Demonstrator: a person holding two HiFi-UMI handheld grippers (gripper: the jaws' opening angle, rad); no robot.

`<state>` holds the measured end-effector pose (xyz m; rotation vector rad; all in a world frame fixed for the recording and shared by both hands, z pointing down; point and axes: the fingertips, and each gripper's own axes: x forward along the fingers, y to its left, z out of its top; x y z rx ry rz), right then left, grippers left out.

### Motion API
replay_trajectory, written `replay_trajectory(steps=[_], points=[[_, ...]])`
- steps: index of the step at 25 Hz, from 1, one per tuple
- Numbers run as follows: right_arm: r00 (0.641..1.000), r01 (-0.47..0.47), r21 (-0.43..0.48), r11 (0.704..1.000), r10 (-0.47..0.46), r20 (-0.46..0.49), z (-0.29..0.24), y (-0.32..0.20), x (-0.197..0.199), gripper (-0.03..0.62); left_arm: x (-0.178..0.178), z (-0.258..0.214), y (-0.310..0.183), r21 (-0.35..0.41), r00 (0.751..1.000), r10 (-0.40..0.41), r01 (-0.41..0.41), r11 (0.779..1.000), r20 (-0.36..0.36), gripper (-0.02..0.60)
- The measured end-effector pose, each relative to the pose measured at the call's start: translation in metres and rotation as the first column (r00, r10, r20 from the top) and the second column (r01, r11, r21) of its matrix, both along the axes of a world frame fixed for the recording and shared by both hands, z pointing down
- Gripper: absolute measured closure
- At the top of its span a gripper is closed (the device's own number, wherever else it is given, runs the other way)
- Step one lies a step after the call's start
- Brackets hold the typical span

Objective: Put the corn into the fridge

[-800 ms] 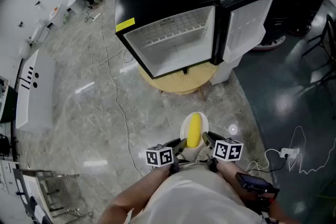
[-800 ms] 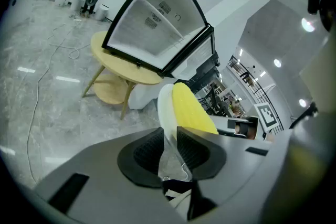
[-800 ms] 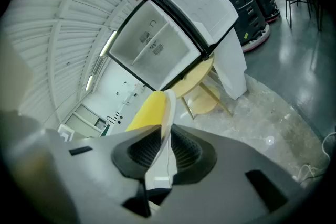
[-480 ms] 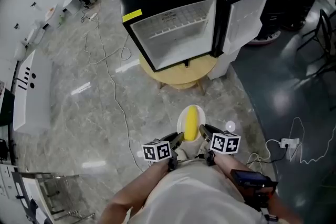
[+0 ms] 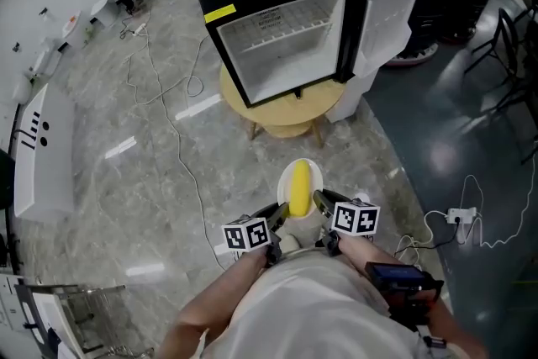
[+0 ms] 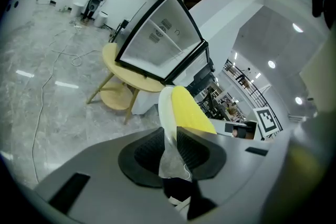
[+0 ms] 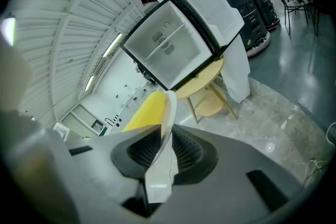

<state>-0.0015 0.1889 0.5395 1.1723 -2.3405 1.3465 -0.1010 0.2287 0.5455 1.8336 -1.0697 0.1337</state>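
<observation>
Our left gripper (image 6: 169, 139) is clamped on the left rim of the plate (image 5: 315, 174), where the corn (image 5: 298, 187) lies. Our right gripper (image 7: 167, 136) pinches the opposite rim, likely to keep the plate level. The open fridge (image 5: 282, 42) waits on a table (image 5: 282, 120), well apart.

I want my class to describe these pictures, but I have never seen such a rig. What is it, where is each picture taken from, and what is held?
There is no robot: a person holds the left hand-held gripper and the right hand-held gripper. One picture looks down from a camera on the person's head; the other two come from cameras riding on the grippers. Both grippers clamp the rim of a white plate carrying the corn. Ahead, a fridge with its door open stands on a round table.
</observation>
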Motion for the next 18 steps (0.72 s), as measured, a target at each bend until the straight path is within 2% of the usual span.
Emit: replay_trajectory(steps=[9,18], points=[[0.999,-0.022,-0.020,1.000,0.022,-0.024,0.006,0.014,-0.003,0.533,-0.006,0.001,0.013,-0.016,1.000,0.002,-0.002,1.000,0.002,0.502],[0.998,-0.055,-0.037,0.998,0.054,-0.012,0.009,0.023,-0.001,0.533,-0.002,0.004,0.018,-0.009,0.999,0.045,-0.045,0.999,-0.024,0.502]])
